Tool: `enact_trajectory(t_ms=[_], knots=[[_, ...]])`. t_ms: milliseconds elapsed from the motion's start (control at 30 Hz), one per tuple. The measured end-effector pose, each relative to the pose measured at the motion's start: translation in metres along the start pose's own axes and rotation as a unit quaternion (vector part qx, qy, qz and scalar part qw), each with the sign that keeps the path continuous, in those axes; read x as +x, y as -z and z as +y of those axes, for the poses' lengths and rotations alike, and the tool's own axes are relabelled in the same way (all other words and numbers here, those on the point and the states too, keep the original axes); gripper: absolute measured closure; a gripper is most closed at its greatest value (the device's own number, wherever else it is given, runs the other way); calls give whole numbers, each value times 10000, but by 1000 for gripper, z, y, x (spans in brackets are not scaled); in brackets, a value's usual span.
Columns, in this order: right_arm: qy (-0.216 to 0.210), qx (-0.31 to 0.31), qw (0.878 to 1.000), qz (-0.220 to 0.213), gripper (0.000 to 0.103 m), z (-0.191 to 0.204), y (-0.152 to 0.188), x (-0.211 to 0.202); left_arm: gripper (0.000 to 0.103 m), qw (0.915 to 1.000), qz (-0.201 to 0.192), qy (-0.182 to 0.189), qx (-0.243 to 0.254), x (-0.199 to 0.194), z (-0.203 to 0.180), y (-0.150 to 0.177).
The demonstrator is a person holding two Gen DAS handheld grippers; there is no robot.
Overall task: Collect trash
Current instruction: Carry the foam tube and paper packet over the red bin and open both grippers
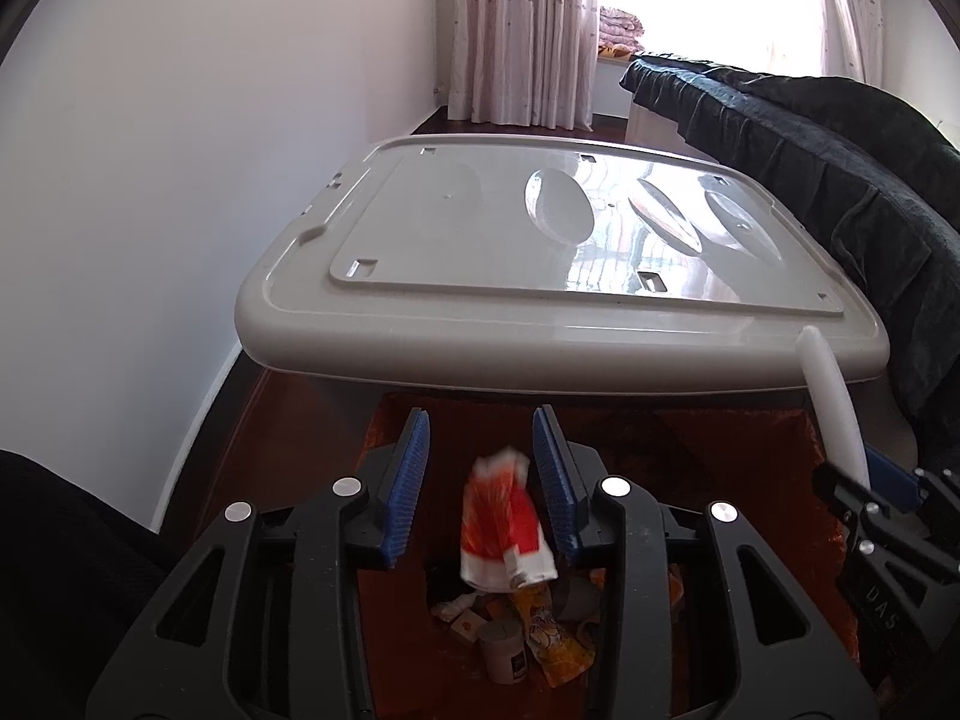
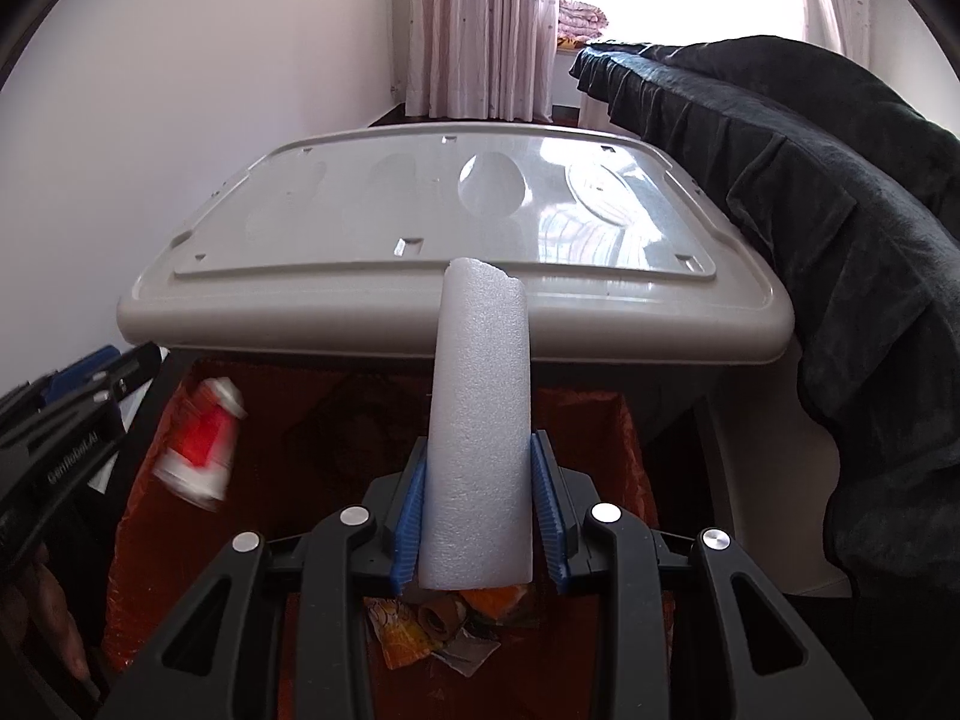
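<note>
Left gripper (image 1: 480,480) is held with its jaws spread over the orange-lined bin (image 1: 720,468), a red-and-white wrapper (image 1: 504,522) caught blurred and untouched between them. A white foam tube (image 2: 480,420) is pinched by the right gripper (image 2: 480,516).

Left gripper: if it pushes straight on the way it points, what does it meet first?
Probably the falling red and white wrapper between the open left gripper fingers, then the trash pile in the orange-lined bin; depth is unclear.

Home bedroom: curtains (image 1: 516,30), folded bedding (image 1: 621,27).
</note>
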State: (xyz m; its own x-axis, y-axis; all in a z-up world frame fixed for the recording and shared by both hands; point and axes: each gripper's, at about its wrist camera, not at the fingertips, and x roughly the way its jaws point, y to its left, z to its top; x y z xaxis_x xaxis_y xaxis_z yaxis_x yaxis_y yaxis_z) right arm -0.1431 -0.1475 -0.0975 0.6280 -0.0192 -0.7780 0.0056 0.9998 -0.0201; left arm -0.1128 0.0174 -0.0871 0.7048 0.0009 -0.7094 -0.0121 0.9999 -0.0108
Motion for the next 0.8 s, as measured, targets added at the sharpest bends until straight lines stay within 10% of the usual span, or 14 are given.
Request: enact_trajectory(t_ms=[67,133,333,800], knots=[[47,48,10000,40,67,-1,3,0,62,10000,19,16,-14,1,0,1],[79,135,9999,-33,40,-3,2,-3,51,10000,7,24,-79,-1,1,1],[146,133,9993,-317,26,-3,-4,-14,33,9999,-44,-57,-71,-4,0,-3],[228,307,9971,-651,16,-13,-20,-25,32,9999,-145,63,23,-10,-6,-13]])
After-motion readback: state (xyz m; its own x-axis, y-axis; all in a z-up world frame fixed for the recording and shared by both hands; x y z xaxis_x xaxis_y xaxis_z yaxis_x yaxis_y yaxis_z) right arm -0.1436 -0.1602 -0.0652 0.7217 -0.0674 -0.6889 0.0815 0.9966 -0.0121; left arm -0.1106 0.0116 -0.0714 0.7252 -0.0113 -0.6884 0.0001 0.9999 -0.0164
